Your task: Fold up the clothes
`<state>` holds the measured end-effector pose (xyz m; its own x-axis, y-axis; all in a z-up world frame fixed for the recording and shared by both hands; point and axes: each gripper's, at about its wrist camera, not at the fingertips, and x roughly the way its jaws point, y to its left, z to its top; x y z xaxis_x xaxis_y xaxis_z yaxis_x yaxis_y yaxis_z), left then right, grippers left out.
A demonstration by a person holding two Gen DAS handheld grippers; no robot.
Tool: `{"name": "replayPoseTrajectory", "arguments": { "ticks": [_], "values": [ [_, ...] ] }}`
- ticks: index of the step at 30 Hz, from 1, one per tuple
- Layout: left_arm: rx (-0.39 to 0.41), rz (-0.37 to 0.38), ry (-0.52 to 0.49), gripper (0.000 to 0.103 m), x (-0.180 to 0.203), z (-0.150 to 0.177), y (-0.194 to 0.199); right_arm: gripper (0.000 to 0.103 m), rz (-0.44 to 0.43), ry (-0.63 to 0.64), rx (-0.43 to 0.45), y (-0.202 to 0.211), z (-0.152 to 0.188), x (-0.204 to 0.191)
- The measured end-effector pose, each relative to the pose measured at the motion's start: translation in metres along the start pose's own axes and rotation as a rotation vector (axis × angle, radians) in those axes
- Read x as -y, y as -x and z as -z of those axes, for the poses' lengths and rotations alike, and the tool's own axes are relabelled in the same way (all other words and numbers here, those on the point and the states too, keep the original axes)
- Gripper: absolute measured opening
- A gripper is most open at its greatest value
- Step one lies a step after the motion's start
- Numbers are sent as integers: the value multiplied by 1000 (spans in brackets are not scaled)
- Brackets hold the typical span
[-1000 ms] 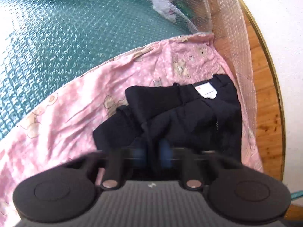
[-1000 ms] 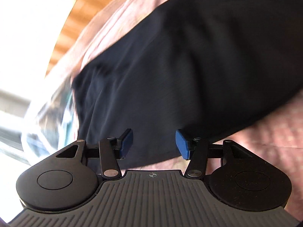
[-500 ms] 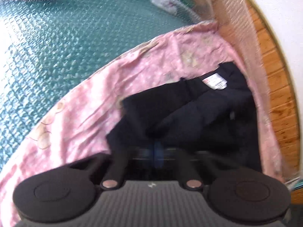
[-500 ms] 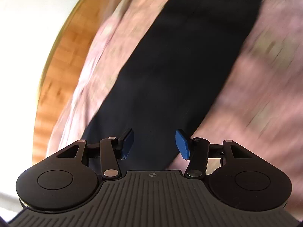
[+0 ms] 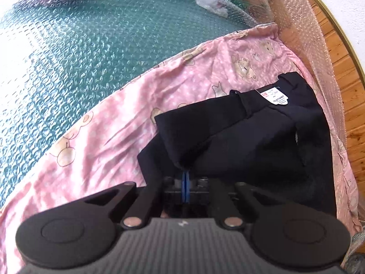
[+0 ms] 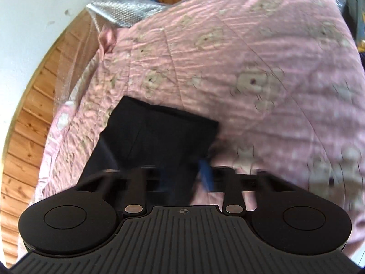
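Trousers [image 5: 239, 141], dark and half bunched, lie on the pink bear-print sheet [image 5: 102, 137] by the wooden wall [image 5: 355, 125], your left gripper [image 5: 185, 178] pinched tight on a peak of cloth. That small bite could slip and collapse the fold. Your right gripper [image 6: 182, 178] blurs over the leg end; I cannot tell its jaws, and bubble wrap [image 5: 303, 29] crowds the wall side.

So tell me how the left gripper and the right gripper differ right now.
The left gripper is shut, pinching a fold of the black garment; the right gripper looks open. The left gripper shows sharp, the right gripper motion-blurred. Both sit at the garment's edge, over the pink sheet.
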<state>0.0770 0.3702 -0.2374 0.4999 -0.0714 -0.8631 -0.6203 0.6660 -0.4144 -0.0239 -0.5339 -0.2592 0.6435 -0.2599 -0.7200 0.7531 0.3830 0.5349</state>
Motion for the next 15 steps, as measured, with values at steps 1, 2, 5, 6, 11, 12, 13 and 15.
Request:
{"name": "replayPoseTrajectory", "arguments": {
  "ticks": [1,2,5,6,11,12,13,15],
  "values": [
    [2,-9,1,3,2,0,1,8,5,16,5,-3,-2,-3],
    [5,-16,-4,3,4,1,2,5,10,34,10,-5,-4,-6],
    [8,-15,-2,3,6,6,4,1,21,109,2,-3,-8,-20],
    [8,-15,2,3,5,8,4,1,34,115,-1,-6,-11,-22],
    [6,-14,23,5,4,18,6,1,79,159,-51,-21,-17,-25],
    [6,-13,27,5,3,20,6,1,84,178,-52,-20,-16,-27],
    [6,-14,31,5,3,22,7,1,87,185,-57,-20,-17,-28],
    [22,-24,46,8,2,21,13,1,87,171,-69,-20,-20,-26]
  ]
}}
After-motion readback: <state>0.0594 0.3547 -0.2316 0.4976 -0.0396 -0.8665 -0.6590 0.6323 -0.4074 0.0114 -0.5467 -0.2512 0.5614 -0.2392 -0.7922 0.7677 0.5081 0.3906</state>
